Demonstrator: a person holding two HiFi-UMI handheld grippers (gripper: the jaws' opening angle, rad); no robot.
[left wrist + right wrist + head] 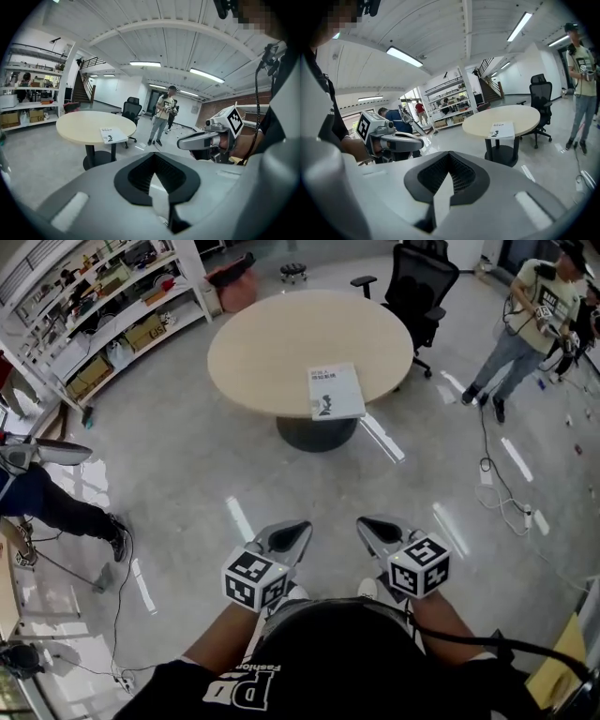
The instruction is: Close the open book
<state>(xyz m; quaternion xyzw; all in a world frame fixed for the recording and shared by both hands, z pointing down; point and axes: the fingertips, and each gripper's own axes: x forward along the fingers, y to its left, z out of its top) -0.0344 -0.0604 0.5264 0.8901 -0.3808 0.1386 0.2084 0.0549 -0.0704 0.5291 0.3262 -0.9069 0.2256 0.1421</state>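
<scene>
Left tool (302, 526), right tool (364, 521): closed, empty.

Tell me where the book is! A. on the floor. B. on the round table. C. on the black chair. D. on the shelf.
B: the book lies flat on the round table, close to the edge nearest the person.

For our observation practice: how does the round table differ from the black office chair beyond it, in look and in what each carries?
Colour: the round table has a pale beige top; the office chair is black. Support: the table stands on one dark pedestal; the chair on splayed legs. Load: the table bears a book near its edge; the chair is unoccupied. Both stand close together on the glossy grey floor.
</scene>
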